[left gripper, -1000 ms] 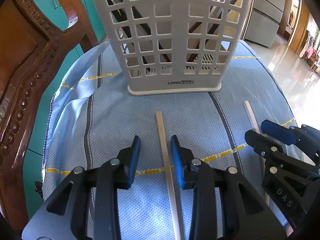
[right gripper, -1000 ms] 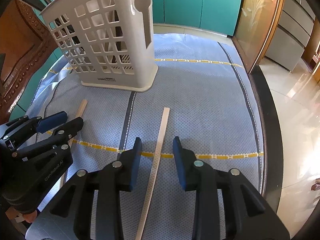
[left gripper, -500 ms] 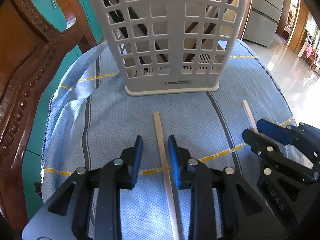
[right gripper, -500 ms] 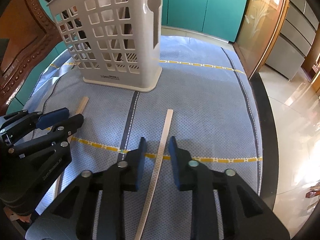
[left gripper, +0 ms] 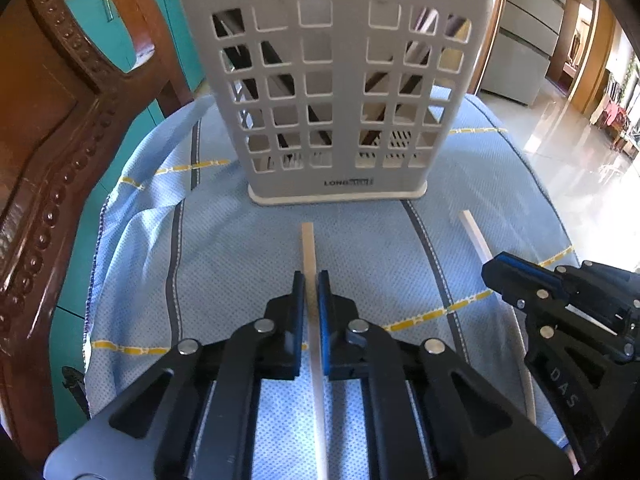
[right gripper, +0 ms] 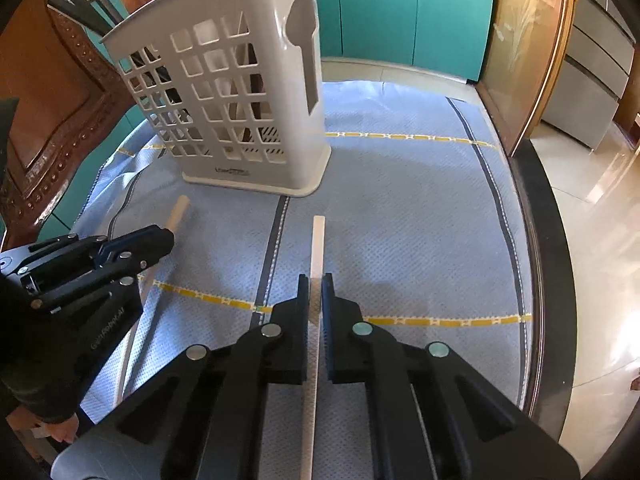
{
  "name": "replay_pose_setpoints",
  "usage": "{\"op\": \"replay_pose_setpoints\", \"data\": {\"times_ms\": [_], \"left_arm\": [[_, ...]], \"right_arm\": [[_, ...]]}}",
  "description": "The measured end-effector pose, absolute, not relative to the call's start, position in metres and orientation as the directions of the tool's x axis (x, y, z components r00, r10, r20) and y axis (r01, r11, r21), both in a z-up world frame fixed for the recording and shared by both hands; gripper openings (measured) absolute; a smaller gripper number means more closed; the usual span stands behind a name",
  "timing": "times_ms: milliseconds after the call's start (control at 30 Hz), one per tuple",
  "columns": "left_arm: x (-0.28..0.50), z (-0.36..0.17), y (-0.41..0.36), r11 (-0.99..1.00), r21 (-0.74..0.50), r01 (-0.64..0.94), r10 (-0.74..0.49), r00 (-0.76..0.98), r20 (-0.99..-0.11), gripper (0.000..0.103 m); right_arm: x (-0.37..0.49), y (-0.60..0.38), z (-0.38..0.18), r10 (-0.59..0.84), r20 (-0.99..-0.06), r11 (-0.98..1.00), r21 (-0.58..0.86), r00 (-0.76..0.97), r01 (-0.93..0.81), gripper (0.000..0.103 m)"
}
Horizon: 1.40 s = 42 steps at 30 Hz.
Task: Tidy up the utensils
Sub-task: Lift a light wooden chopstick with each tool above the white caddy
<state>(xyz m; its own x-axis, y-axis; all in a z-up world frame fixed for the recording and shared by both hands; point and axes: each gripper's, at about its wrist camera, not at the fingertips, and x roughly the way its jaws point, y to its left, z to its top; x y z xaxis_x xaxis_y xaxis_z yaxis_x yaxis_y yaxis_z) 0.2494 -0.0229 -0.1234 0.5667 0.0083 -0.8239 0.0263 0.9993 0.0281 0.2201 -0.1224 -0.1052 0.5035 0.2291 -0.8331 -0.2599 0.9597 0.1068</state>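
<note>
My left gripper pinches a pale chopstick lying on the blue cloth, just near of the white utensil basket. My right gripper clamps a second chopstick, apparently resting flat too.

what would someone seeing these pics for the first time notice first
Most striking is the tall white utensil basket standing upright on the blue cloth, with dark utensils showing through its grid of holes. In front of it, each gripper is closed on its own pale chopstick: the left gripper on the left chopstick and the right gripper on the right chopstick, both sticks pointing toward the basket.
</note>
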Motion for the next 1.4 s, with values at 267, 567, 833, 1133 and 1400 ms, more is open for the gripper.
{"op": "replay_pose_setpoints", "data": {"times_ms": [267, 567, 833, 1133, 1400], "left_arm": [[0.254, -0.135, -0.026, 0.998, 0.061, 0.03, 0.035, 0.533, -0.845, 0.008], [0.261, -0.137, -0.028, 0.995, 0.096, 0.017, 0.071, 0.541, -0.838, 0.019], [0.253, -0.114, -0.032, 0.997, 0.073, 0.01, 0.052, 0.615, -0.787, 0.007], [0.188, 0.006, -0.02, 1.0, 0.004, 0.018, -0.013, 0.851, -0.525, 0.007], [0.161, 0.065, -0.02, 0.999, -0.002, 0.05, -0.046, 0.911, -0.409, 0.007]], "right_arm": [[0.222, -0.12, -0.114, 0.193, -0.853, 0.963, 0.071, 0.485, -0.259, 0.007], [0.219, -0.115, -0.115, 0.151, -0.85, 0.965, 0.017, 0.504, -0.261, 0.014], [0.214, -0.131, -0.086, 0.261, -0.781, 0.956, 0.127, 0.568, -0.265, 0.006], [0.164, -0.183, 0.008, 0.448, -0.539, 0.894, 0.288, 0.713, -0.344, 0.006], [0.153, -0.208, 0.074, 0.515, -0.407, 0.851, 0.35, 0.754, -0.392, 0.007]]}}
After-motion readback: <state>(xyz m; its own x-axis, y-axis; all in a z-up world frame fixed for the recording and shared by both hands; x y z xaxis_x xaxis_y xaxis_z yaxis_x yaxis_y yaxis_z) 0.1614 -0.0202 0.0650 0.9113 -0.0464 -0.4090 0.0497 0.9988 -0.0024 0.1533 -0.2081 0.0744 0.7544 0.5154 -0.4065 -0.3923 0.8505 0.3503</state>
